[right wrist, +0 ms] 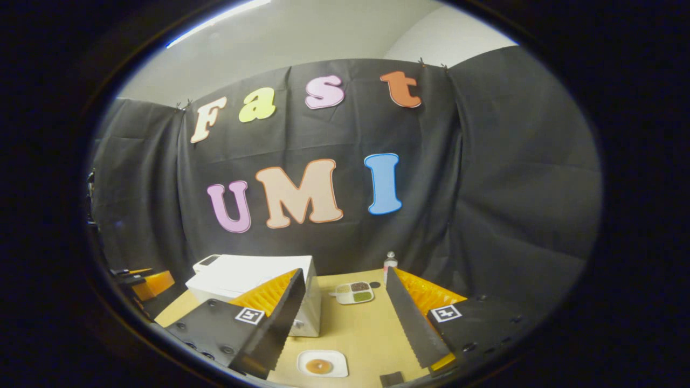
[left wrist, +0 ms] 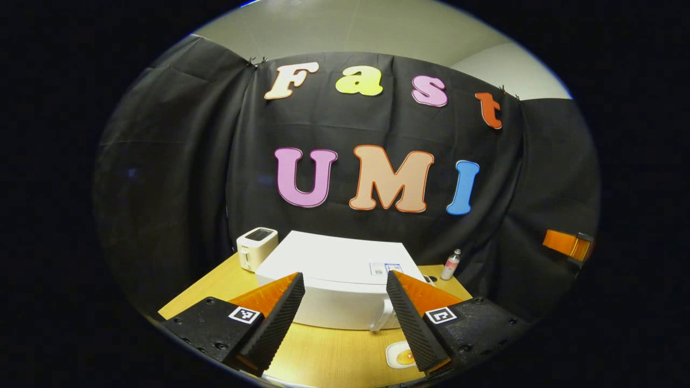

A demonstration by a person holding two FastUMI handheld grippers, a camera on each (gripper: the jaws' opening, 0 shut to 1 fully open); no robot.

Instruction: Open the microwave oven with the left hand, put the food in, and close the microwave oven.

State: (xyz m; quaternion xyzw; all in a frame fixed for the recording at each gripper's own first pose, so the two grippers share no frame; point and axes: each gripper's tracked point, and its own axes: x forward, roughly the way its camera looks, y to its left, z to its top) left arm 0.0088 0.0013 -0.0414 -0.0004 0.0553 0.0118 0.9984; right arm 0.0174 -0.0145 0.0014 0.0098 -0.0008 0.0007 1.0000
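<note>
- booth tabletop, start of the job: the white microwave (left wrist: 337,285) sits shut on the wooden table (left wrist: 334,350), its door handle (left wrist: 384,318) at the front right corner in the left gripper view.
- the left gripper (left wrist: 345,318) hovers in front of the oven with its jaws spread wide and nothing between them; the handle lies just inside its right finger.
- the right gripper (right wrist: 345,323) hangs over the table, jaws likewise wide apart and empty, with the other gripper (right wrist: 145,283) at the far left edge of its view.
- the food (right wrist: 319,366), a brownish round on a small white plate (right wrist: 334,372), waits on the table in front of the microwave's right corner, just below the right gripper's fingers.
- a sectioned dish (right wrist: 354,292) and a small bottle (right wrist: 389,261) stand farther back on the table; a white toaster (left wrist: 257,247) sits behind the oven's left corner.
- the step in hand looks to be the reach for the door: line the open jaws square across the handle, close on it fully, then pull along the door's own swing rather than straight back, so the light oven does not slide.
- judged risk: the plate sits close to the door's likely sweep, so the right gripper may do well to hold off until the door stands fully open.
</note>
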